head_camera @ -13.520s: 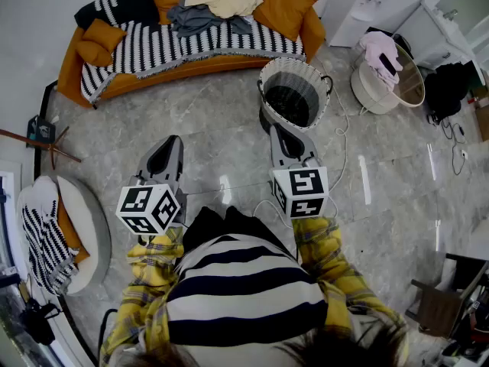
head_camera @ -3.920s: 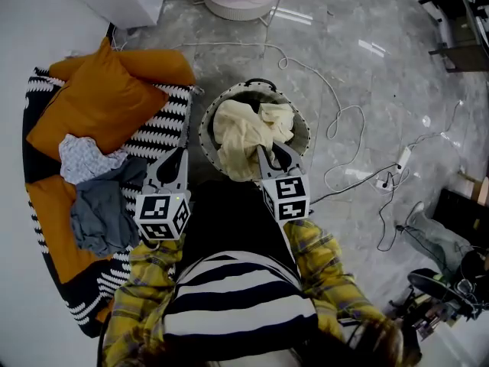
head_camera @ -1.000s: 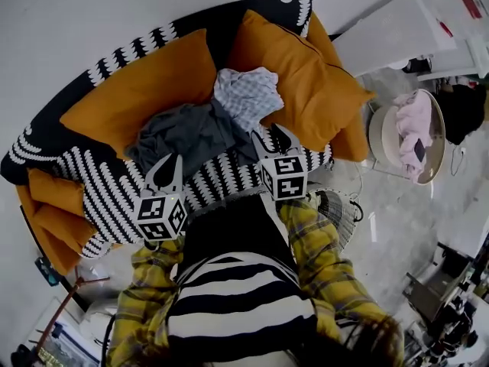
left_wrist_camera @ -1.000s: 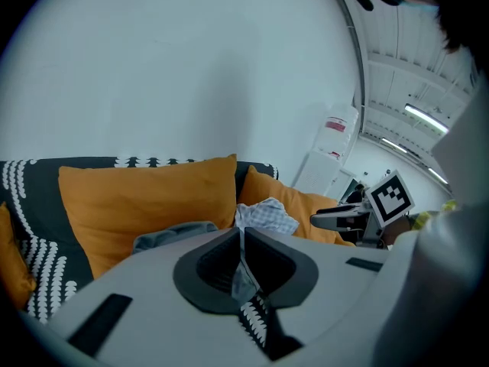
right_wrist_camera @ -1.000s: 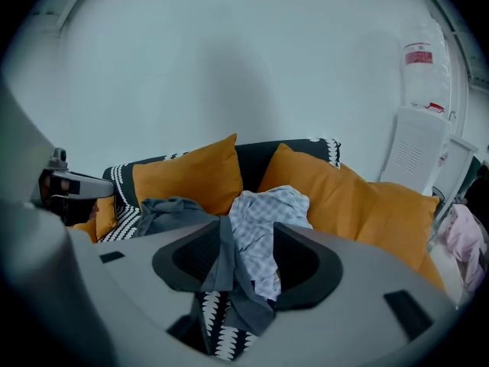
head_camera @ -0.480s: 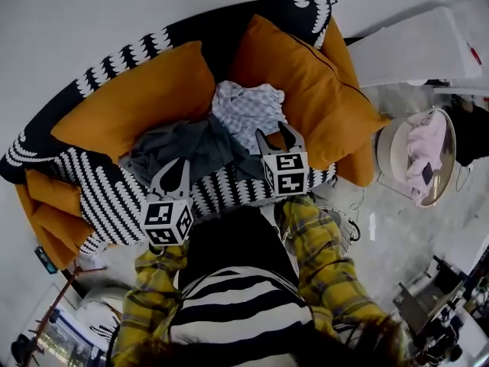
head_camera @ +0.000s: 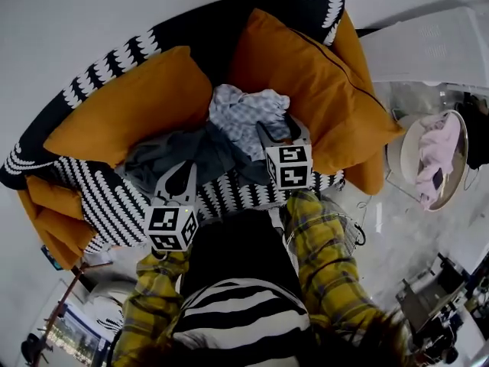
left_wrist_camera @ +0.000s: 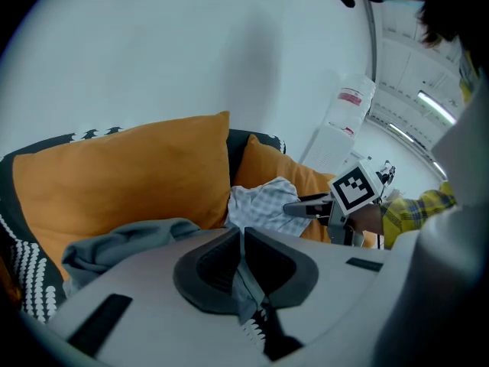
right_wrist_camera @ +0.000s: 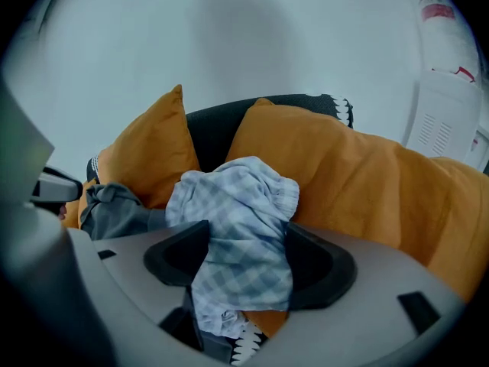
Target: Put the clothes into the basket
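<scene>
R gripper (head_camera: 277, 127) is on the checked cloth (head_camera: 246, 113). In its own view the jaws are opening, near full width. The cloth (right_wrist_camera: 241, 228) sits right btwn them and fills the gap from pad to pad. Pads don't look to be squeezing yet, so it's framed, not gripped.

Key relation: the bundle lies dead ahead of the R jaws, down their centre line. Its long axis runs along the gripper, top ruffle far, tail hanging toward the jaw roots. It rests on the sofa (head_camera: 99, 197) seat, leaning on the R orange cushion (head_camera: 313, 75). My read: no sideways fix needed, just close.

L gripper (head_camera: 177, 180) has jaws pressed together w/ only a thin slit (left_wrist_camera: 241, 257), nothing evidently held. It's over the near edge of the grey cloth (head_camera: 183, 153), which is heaped just left of the checked one and touching it.

R hand is nearer the checked piece, L nearer the grey. Risk, as a guess: a fold of grey gets pinched too where the two meet.

Basket not clearly in view.
</scene>
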